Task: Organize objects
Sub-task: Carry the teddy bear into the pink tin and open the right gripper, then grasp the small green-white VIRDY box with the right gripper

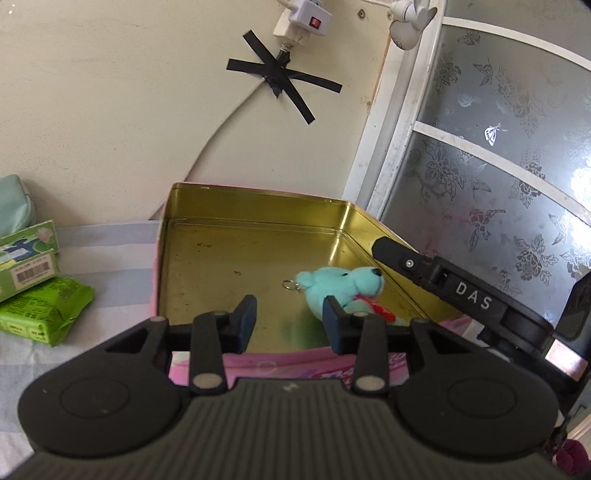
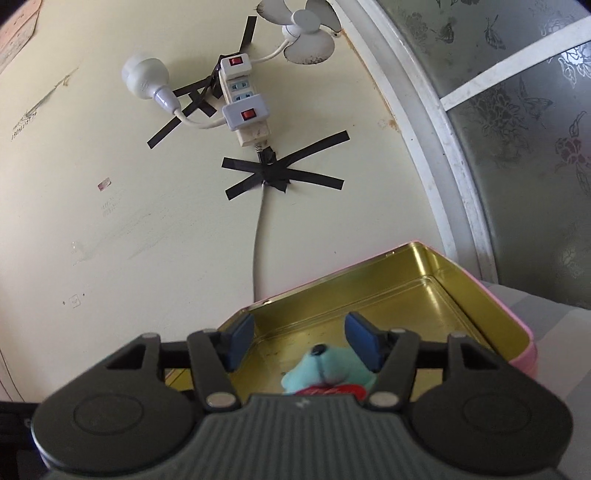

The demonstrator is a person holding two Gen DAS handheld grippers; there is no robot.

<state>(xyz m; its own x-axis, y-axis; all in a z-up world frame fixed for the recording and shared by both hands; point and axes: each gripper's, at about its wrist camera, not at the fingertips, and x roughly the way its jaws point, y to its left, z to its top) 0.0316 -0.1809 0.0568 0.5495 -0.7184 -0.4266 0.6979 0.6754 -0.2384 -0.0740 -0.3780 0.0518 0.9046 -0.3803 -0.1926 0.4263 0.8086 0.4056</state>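
Observation:
A small turquoise plush bear [image 1: 341, 286] with a key ring and a red ribbon lies inside an open tin [image 1: 258, 194], gold inside and pink outside. My left gripper [image 1: 290, 323] hovers open at the tin's near wall with nothing between its pads; the bear is just beyond its right fingertip. From the right, one black finger [image 1: 397, 254] of the other gripper reaches over the tin's rim. In the right wrist view my right gripper [image 2: 303, 343] stands open above the bear [image 2: 325, 369], its blue pads clear of it, over the tin [image 2: 369, 267].
Green tissue packs [image 1: 37, 314], a green box [image 1: 26, 254] and a pale blue pouch [image 1: 13, 206] lie left of the tin on a striped cloth. Behind is a wall with a taped power strip [image 2: 243, 107] and small fan [image 2: 310, 33]; a patterned window [image 1: 498, 166] is right.

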